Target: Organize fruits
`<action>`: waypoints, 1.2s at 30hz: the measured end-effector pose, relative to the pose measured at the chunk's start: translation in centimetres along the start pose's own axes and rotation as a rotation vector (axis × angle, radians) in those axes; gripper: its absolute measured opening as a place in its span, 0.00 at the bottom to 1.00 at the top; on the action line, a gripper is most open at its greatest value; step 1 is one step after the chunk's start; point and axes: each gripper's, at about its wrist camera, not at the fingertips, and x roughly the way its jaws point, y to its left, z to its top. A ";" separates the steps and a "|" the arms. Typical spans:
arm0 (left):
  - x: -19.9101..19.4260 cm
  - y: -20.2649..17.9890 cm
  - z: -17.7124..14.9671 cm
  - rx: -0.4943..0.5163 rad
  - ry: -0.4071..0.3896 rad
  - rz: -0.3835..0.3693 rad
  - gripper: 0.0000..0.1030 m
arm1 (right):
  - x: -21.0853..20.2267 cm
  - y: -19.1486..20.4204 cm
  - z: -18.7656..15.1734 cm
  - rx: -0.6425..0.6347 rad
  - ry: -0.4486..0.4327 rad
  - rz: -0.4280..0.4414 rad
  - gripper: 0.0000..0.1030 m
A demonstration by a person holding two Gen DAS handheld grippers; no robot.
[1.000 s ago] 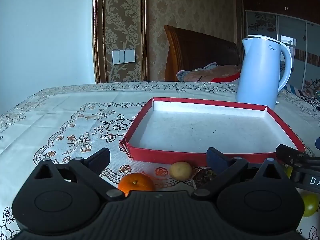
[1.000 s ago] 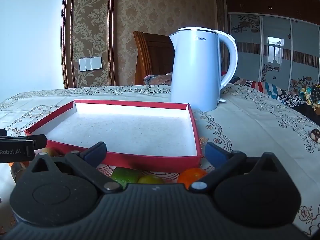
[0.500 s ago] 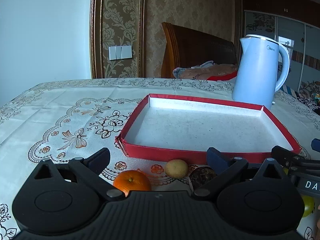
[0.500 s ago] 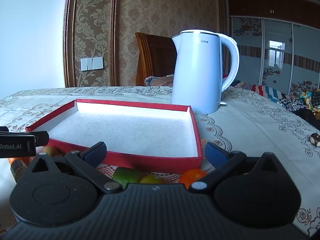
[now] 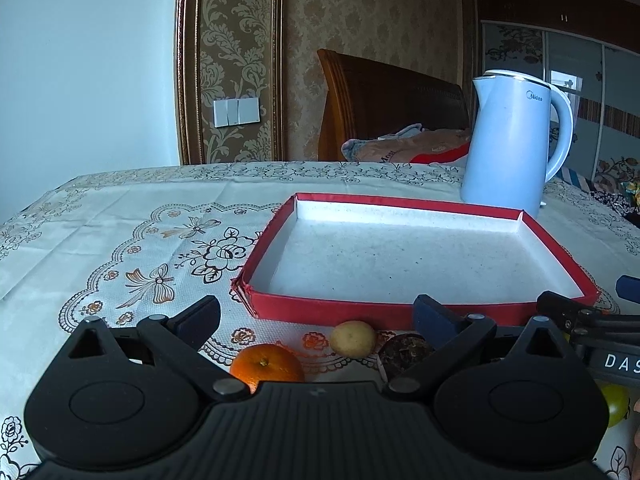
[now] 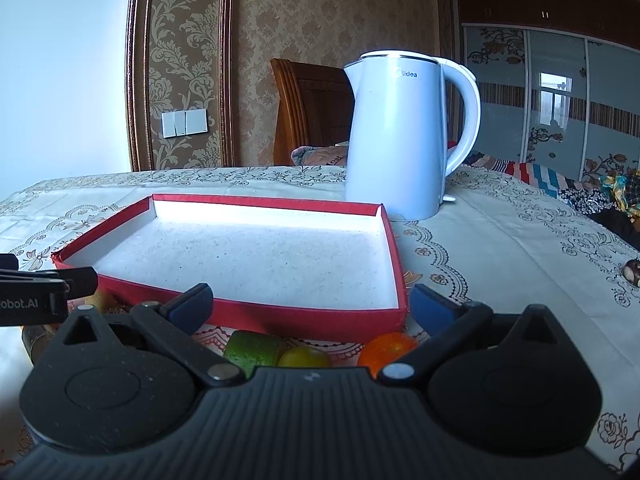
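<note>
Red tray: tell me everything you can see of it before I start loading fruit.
The tray is a shallow rectangular box, seemingly cardboard: red low walls, speckled white floor. It lies flat on the tablecloth, open side up, with nothing in it. Its near-left corner looks torn. The kettle stands behind its far-right corner; fruit lies beside its near wall.

Both views are taken low over the table's near edge and are aimed across it toward the far edge. The red tray is seen close ahead from its near left corner in the left wrist view and from its near right corner in the right. The electric kettle is shared.
</note>
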 end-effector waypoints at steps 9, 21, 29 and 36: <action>-0.5 2.1 -0.5 -0.012 0.000 0.037 1.00 | 0.0 -0.1 0.1 0.002 0.001 0.013 1.00; -1.1 3.1 -1.6 0.002 0.049 -0.010 1.00 | 0.3 -0.2 0.2 0.007 0.007 0.013 1.00; -0.9 2.2 -2.0 0.058 0.075 -0.039 1.00 | 0.3 -0.2 0.1 0.009 0.010 0.011 1.00; -0.8 2.0 -2.1 0.072 0.092 -0.054 1.00 | 0.4 -0.3 0.1 0.013 0.016 0.009 1.00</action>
